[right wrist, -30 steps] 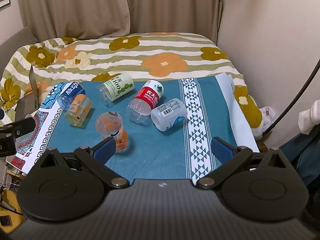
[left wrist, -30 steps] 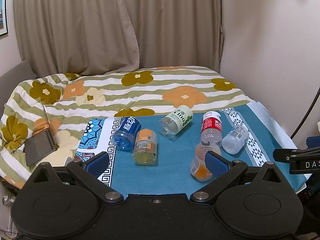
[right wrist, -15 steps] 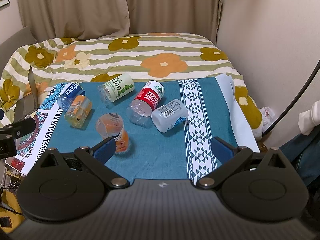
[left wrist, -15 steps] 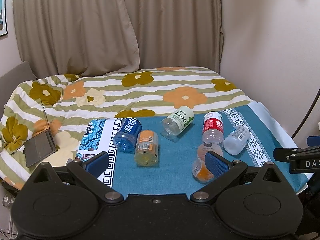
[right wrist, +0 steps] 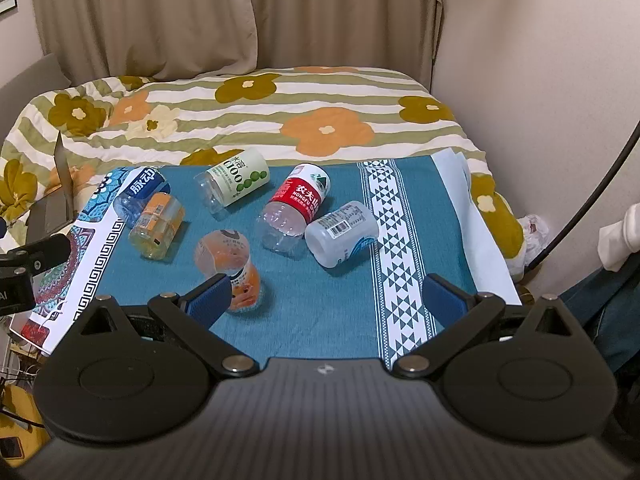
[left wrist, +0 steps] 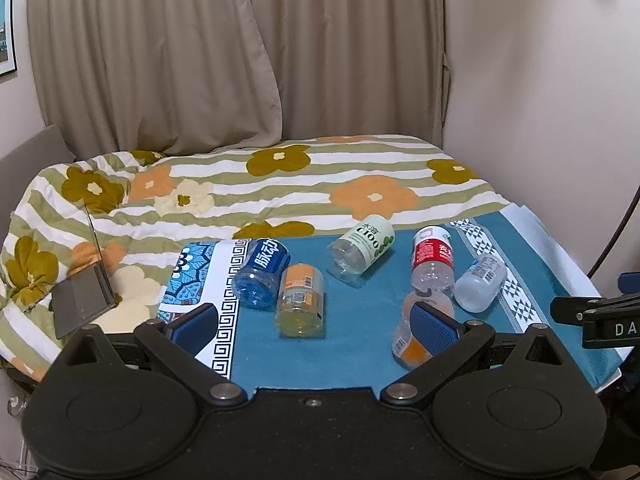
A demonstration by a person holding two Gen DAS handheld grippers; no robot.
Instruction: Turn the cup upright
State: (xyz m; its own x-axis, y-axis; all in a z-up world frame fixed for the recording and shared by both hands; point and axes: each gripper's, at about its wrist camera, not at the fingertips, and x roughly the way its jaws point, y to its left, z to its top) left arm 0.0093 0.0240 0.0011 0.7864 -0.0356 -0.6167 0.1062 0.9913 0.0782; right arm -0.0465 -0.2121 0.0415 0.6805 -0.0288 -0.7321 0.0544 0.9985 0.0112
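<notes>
Several cut-off bottle cups lie on their sides on a teal cloth point(right wrist: 320, 304): a blue one point(right wrist: 138, 196), a yellow-orange one point(right wrist: 158, 226), a green-white one point(right wrist: 234, 180), a red one point(right wrist: 298, 206), a white one point(right wrist: 342, 232) and an orange one point(right wrist: 228, 256). In the left wrist view they appear as blue point(left wrist: 262, 272), yellow-orange point(left wrist: 300, 300), green-white point(left wrist: 362, 248), red point(left wrist: 432, 258), white point(left wrist: 480, 282) and orange point(left wrist: 412, 340). My left gripper point(left wrist: 314, 324) is open and empty, near the table's front. My right gripper point(right wrist: 326, 298) is open and empty, its left finger beside the orange cup.
The cloth point(left wrist: 340, 360) covers a table in front of a bed with a flowered quilt point(right wrist: 256, 116). A laptop point(left wrist: 82, 300) lies at the left on the bed. Curtains point(left wrist: 200, 52) and a wall point(right wrist: 540, 60) stand behind and to the right.
Both grippers have shifted slightly, so the cups sit a little lower and nearer in both views. The cups themselves have not moved. Both grippers stay open.
</notes>
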